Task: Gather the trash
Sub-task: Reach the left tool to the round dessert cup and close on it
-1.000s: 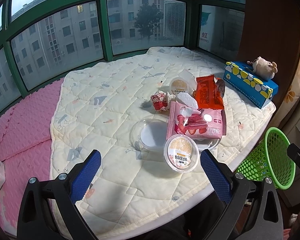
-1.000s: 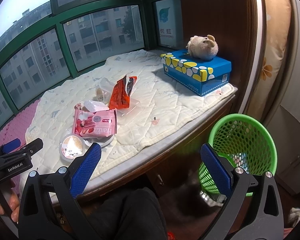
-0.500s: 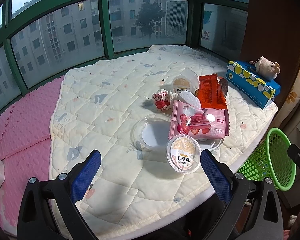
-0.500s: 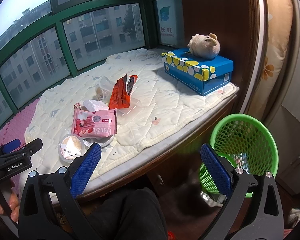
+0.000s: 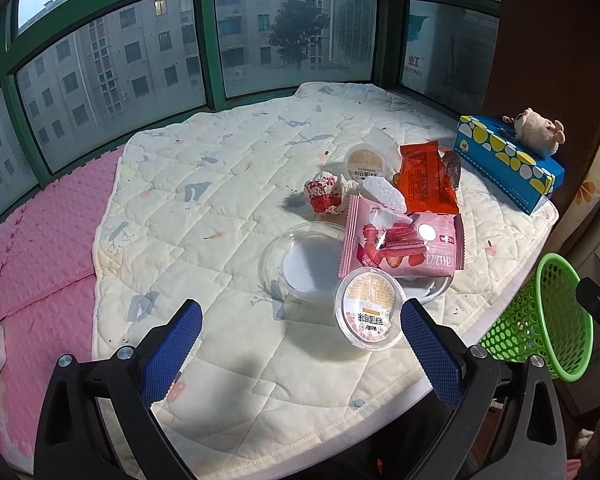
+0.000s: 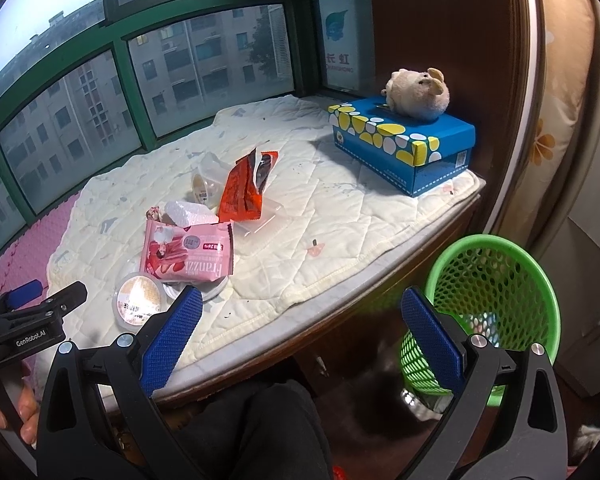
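Although trash lies heaped on the cream quilted pad, neither tool has anything between its fingers.

Left wrist view: the left gripper stands wide open and empty, low over the near edge of the pad. The round clear plastic cup with a printed paper lid is the nearest piece of trash; it lies just ahead and toward the right-hand finger, not centred in the gap. Just behind the cup lies the round clear plastic lid, and overlapping that lid on the right is the pink snack wrapper, its long axis running left to right across the view. Further behind the cup come the white foam piece, the crumpled red-and-white wrapper, the orange foil packet and a second lidded cup. The green perforated plastic basket stands off the pad's edge, right of the cup and below it.

Right wrist view: the right gripper is likewise spread open and empty, held off the pad's edge. The lidded cup sits left of its left finger, while the basket sits just beyond its right finger.

Judgement: the left tool is the nearer to the cup and needs a small rightward shift to straddle it; the right tool is the nearer to the basket.
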`<state>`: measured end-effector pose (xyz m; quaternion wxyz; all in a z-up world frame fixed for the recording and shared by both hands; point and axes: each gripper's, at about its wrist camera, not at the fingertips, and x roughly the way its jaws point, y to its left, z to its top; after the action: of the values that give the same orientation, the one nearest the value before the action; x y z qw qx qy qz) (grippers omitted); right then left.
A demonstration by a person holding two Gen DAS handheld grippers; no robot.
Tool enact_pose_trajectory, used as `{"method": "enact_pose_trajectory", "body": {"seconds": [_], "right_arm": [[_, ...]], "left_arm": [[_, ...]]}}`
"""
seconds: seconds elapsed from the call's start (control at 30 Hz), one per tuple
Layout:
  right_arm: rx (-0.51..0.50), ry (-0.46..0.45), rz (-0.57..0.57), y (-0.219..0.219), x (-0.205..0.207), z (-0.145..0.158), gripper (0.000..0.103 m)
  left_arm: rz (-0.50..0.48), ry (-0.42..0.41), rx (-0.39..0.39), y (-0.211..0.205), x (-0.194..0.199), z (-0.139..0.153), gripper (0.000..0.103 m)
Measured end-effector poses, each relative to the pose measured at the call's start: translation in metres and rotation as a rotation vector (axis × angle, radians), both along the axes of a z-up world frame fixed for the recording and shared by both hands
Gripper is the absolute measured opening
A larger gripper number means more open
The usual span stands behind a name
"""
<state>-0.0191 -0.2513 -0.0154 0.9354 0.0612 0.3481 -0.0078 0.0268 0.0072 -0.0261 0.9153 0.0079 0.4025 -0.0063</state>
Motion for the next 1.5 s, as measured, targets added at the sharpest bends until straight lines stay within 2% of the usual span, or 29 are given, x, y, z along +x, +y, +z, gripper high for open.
{"method": "enact_pose_trajectory", "body": {"seconds": [0.7,1.1,1.37,1.43,1.5], "right_arm": [[-0.003,0.025,0.01,-0.003,0.029,-0.009,0.098],[0.0,0.053,0.007,-0.007,0.039,-0.02,0.098],[-0.004,0.065,0.018,-0.006,0.045,-0.025,0.098],[0.002,0.07,0.021,-0.006,0.047,-0.026,0.098],[0.006,0.072,0.026,-0.005,0.049,-0.026,0.098]], "left_arm": [[-0.092,0.102,-0.018,-0.02,0.024,-0.035,0.096],[-0.183,0.149,0.048,-0.044,0.038,-0.06,0.096],[-0.199,0.161,0.067,-0.051,0.046,-0.07,0.096],[-0.203,0.154,0.059,-0.05,0.047,-0.07,0.095],[-0.21,0.148,0.059,-0.051,0.046,-0.069,0.087]]}}
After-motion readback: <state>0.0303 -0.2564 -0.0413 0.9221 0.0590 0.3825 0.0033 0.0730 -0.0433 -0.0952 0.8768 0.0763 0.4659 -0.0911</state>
